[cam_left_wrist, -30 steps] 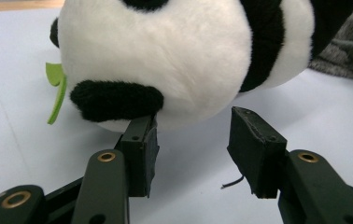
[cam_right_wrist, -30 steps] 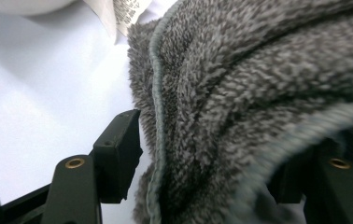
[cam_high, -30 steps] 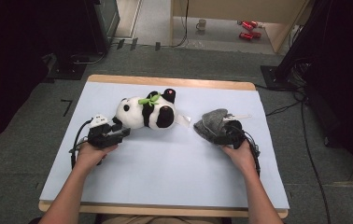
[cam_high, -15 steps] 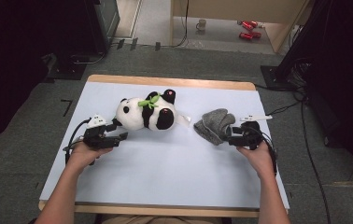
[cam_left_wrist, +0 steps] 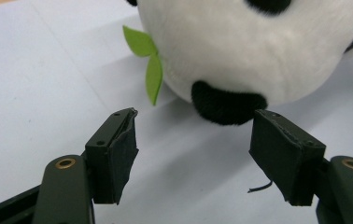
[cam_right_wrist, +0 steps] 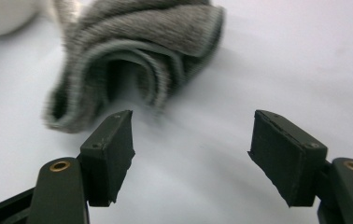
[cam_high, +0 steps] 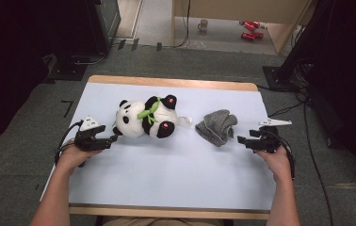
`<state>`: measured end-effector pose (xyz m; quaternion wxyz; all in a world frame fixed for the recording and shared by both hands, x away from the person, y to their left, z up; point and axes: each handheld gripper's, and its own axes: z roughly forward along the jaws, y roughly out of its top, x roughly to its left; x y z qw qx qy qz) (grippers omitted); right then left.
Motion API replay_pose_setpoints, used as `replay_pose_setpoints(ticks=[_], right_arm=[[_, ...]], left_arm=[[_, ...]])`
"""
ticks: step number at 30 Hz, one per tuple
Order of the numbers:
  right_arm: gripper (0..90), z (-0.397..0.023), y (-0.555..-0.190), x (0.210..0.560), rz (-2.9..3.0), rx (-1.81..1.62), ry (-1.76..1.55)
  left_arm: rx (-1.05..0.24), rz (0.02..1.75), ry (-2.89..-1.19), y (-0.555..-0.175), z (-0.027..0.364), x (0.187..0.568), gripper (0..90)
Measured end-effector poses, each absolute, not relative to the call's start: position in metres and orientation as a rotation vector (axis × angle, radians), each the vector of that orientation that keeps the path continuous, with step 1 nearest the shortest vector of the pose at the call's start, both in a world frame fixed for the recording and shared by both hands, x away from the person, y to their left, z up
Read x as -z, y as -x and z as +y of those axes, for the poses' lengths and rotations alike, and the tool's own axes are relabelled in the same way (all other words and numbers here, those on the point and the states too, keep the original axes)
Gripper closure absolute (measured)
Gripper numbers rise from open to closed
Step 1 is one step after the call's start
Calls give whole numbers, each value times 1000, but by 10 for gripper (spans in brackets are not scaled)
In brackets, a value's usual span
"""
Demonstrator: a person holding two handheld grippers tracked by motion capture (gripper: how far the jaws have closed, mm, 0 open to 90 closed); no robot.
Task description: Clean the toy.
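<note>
A black-and-white panda plush point(cam_high: 145, 117) with a green leaf collar lies on its side on the pale table cover point(cam_high: 176, 174). My left gripper point(cam_high: 114, 139) sits just left of its head. Its jaws have just been opening and stand open with nothing between them. In the left gripper view the panda point(cam_left_wrist: 258, 46) and its leaf point(cam_left_wrist: 149, 60) lie right beyond the left gripper point(cam_left_wrist: 193, 149). A crumpled grey knit cloth point(cam_high: 216, 126) rests right of the panda. My right gripper point(cam_high: 240, 140) is open a short way to its right, its jaws having widened. The cloth point(cam_right_wrist: 137, 46) lies ahead of the right gripper point(cam_right_wrist: 191, 154).
The table's wooden edge point(cam_high: 166, 82) runs along the far side. Beyond it on the floor are a mug point(cam_high: 204, 24) and red items point(cam_high: 250, 29). Dark equipment stands at both sides, and cables point(cam_high: 308, 141) trail on the right floor.
The right gripper has pulled away to the right from the grey cloth, which stays on the table. The left gripper has drawn back left from the panda with wider jaws.
</note>
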<state>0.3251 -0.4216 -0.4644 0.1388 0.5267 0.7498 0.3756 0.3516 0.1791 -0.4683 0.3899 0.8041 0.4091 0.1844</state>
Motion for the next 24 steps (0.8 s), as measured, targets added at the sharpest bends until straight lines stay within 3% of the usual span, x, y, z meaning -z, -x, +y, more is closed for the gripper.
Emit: replay_pose_setpoints(ticks=[8,24], right_arm=[[250,-428,-331,487,2165,-934,-1641],[120,-409,-328,496,2164,-833,-1502]], left_arm=[[-485,1080,-2086,-356,189,483,312],[-493,1112,-2090,-356,191,496,269]])
